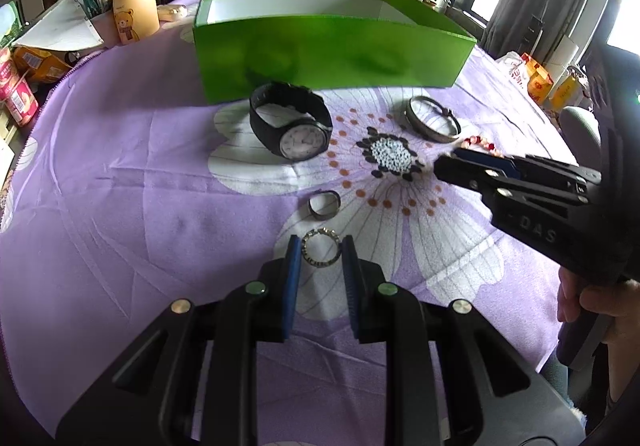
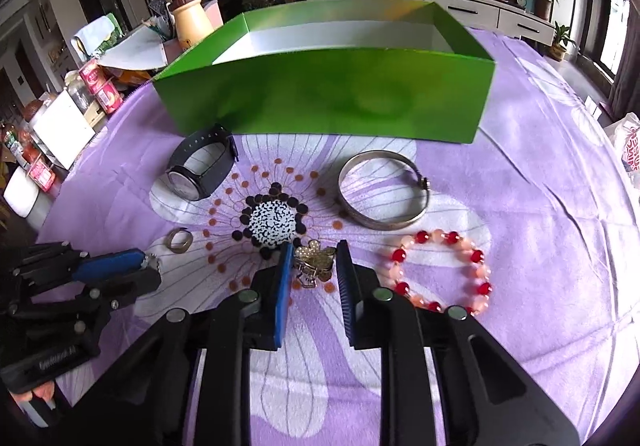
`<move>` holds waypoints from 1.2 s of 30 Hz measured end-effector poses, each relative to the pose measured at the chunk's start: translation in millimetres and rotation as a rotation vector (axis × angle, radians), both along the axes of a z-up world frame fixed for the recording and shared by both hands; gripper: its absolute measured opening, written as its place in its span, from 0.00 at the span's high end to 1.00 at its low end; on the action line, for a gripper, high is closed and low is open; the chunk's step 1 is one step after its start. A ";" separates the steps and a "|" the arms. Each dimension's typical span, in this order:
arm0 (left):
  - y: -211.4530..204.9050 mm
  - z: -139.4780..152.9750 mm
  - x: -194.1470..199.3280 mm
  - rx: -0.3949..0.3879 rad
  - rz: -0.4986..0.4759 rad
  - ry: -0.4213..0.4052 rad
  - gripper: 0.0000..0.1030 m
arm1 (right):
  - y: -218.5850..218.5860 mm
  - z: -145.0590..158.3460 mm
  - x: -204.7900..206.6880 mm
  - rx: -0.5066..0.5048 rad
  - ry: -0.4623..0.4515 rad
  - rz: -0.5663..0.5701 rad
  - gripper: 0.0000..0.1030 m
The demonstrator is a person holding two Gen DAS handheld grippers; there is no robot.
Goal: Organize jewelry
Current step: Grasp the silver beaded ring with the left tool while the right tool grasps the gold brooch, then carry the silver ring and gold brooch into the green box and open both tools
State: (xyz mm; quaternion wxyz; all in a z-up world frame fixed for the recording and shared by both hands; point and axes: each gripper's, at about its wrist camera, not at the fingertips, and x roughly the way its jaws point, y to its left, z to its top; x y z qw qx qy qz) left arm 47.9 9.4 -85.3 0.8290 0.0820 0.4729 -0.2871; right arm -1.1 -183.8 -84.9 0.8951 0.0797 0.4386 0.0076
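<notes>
Your scene is daylit and bright. Light comes from the windows [image 1: 622, 21] at the right edge, which blow out to white. Shadows on your purple cloth [image 1: 120, 205] are soft and short. The green box [image 2: 332, 101] front wall is smeared and slightly blurred in both views; the glossy wall carries faint dark reflections. Heavy fisheye bend at the edges, black vignette in the corners. Background shelves are soft, and the near gripper bodies are dark with little detail.

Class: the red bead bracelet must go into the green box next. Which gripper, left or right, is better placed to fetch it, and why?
Right. The right gripper sits directly beside the red bead bracelet, though a gold clip lies between its jaws. The left gripper brackets a small ring, farther away.
</notes>
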 end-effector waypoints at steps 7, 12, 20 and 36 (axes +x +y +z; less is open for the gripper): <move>4.6 14.8 5.2 -0.032 0.018 0.003 0.80 | -3.2 17.2 -16.7 0.013 -0.033 0.015 0.79; 6.9 26.2 9.7 -0.050 0.031 -0.007 0.80 | -7.9 30.3 -24.8 0.025 -0.063 0.017 0.79; 5.4 39.5 18.0 -0.069 0.036 -0.017 0.80 | -19.7 40.8 -32.6 0.031 -0.087 0.003 0.79; -29.5 87.4 85.1 -0.146 0.036 -0.036 0.80 | -37.7 75.5 -0.5 0.032 -0.155 -0.024 0.79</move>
